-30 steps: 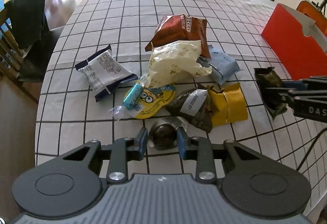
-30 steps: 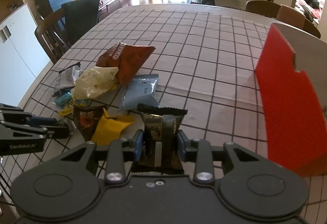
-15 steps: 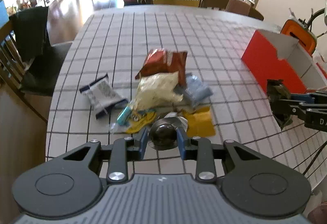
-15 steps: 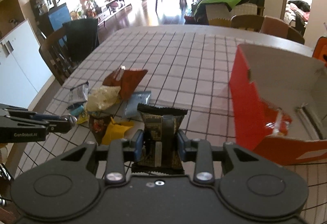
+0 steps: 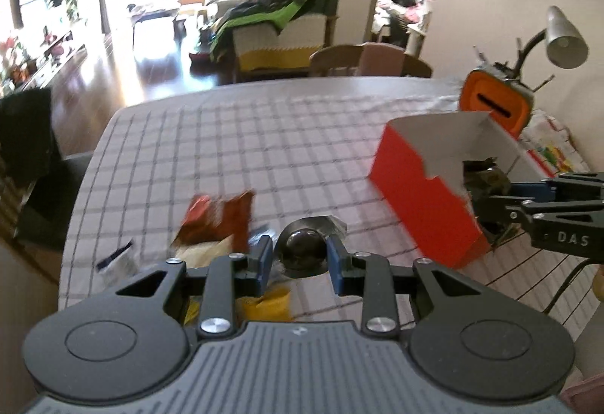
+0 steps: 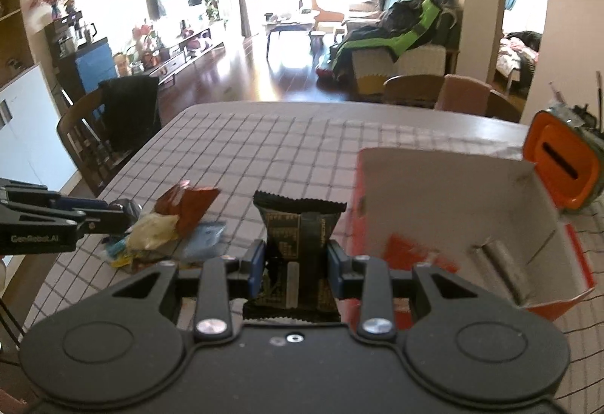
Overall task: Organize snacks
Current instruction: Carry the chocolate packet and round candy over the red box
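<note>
My left gripper [image 5: 301,257] is shut on a dark round foil-wrapped snack [image 5: 302,247], held above the checked table [image 5: 264,149]. My right gripper [image 6: 296,264] is shut on a dark snack packet [image 6: 298,225], held at the near left wall of the open red box [image 6: 445,210]. In the left wrist view the packet [image 5: 487,179] and right gripper [image 5: 494,204] sit at the box's [image 5: 419,195] notched near corner. The remaining pile, with a brown bag [image 6: 185,204], cream bag [image 6: 154,229] and blue packet [image 6: 205,238], lies on the table at left.
An orange container [image 6: 562,164] stands behind the box. A desk lamp [image 5: 562,36] rises at the right. Chairs stand at the table's far edge [image 6: 411,91] and left side [image 6: 113,123]. A yellow packet [image 5: 268,304] lies under my left gripper.
Both grippers have risen and moved right toward the red box with their snacks. The right gripper's packet now reaches the box's near corner. The pile has dropped lower and further left in view.
</note>
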{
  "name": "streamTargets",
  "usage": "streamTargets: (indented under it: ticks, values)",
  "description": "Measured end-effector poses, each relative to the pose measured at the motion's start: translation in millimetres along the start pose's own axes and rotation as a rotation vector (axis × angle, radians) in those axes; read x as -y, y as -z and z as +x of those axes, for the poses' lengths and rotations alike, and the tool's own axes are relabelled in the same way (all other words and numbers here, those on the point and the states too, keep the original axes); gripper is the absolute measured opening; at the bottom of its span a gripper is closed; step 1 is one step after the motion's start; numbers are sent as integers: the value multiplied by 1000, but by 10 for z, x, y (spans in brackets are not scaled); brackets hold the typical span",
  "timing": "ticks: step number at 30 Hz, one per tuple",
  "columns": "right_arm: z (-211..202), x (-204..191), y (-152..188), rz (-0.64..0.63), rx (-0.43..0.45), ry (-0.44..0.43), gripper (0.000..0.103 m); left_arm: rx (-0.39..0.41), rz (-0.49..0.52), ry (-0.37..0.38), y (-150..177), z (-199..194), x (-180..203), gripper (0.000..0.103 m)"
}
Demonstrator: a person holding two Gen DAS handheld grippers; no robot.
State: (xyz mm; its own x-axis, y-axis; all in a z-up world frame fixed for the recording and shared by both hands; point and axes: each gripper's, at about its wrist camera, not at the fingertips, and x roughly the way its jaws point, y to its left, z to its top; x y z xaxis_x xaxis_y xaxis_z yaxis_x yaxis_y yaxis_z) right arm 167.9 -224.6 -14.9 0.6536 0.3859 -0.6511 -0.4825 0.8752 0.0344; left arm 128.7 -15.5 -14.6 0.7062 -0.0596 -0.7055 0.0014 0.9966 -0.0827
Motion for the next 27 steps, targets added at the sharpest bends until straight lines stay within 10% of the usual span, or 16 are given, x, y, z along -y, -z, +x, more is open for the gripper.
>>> streamTargets:
  ticks: [27]
  values:
    - [224, 1751, -79, 66, -76, 110, 33, -103, 155, 72, -759, 1063, 1740, 30]
